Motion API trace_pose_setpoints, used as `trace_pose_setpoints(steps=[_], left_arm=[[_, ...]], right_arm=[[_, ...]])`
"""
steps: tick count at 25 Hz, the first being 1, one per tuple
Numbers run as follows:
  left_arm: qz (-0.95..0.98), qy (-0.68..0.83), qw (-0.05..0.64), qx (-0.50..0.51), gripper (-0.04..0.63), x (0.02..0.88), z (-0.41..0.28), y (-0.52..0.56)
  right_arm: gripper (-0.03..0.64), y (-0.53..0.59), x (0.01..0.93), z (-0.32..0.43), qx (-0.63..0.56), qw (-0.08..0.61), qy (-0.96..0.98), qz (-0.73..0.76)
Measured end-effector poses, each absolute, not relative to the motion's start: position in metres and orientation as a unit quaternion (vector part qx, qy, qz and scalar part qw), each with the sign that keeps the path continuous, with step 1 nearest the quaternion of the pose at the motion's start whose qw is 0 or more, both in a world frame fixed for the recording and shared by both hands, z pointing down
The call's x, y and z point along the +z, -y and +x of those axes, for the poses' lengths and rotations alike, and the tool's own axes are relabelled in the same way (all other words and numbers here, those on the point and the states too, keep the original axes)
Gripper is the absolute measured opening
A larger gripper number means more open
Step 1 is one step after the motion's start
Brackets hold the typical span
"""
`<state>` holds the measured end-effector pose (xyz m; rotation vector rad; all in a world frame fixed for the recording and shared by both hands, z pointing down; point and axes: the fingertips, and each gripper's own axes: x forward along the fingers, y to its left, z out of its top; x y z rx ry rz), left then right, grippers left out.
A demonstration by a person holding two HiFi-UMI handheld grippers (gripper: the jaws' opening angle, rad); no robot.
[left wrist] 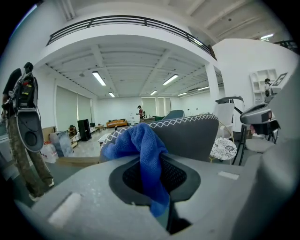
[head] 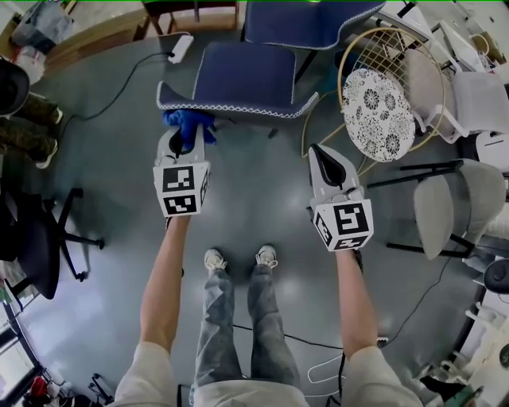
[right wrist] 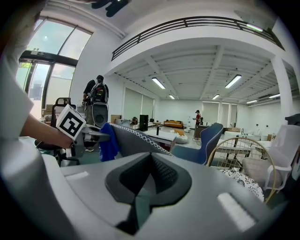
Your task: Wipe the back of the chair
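Note:
The blue chair's back (head: 238, 83), edged with white stitching, stands just in front of me, and its seat (head: 306, 20) lies beyond. My left gripper (head: 181, 141) is shut on a blue cloth (head: 188, 123), which hangs bunched at the back's near left corner. In the left gripper view the cloth (left wrist: 143, 150) is clamped between the jaws with the chair back (left wrist: 192, 136) right behind it. My right gripper (head: 327, 164) is shut on nothing, near the back's right end but apart from it. The right gripper view shows the left gripper (right wrist: 79, 133), the cloth (right wrist: 108, 140) and the chair back (right wrist: 136, 138).
A wire chair with a patterned round cushion (head: 378, 111) stands close to the right. Grey chairs (head: 453, 207) are further right and a black office chair (head: 40, 246) is at the left. A power strip (head: 181, 48) and its cable lie on the floor. Another person (left wrist: 21, 136) stands to the left.

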<state>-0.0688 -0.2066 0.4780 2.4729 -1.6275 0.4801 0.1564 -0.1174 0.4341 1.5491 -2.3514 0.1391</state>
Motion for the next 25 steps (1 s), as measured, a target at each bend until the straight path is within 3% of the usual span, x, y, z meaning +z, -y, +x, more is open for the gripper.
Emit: trace_pose_setpoints(steps=[25], left_arm=[[0.863,0.475,0.111,0.134,0.044,0.486,0.118,0.178]], right_arm=[[0.002,0.092,0.447,0.269,0.074,0.149,0.790,0.589]])
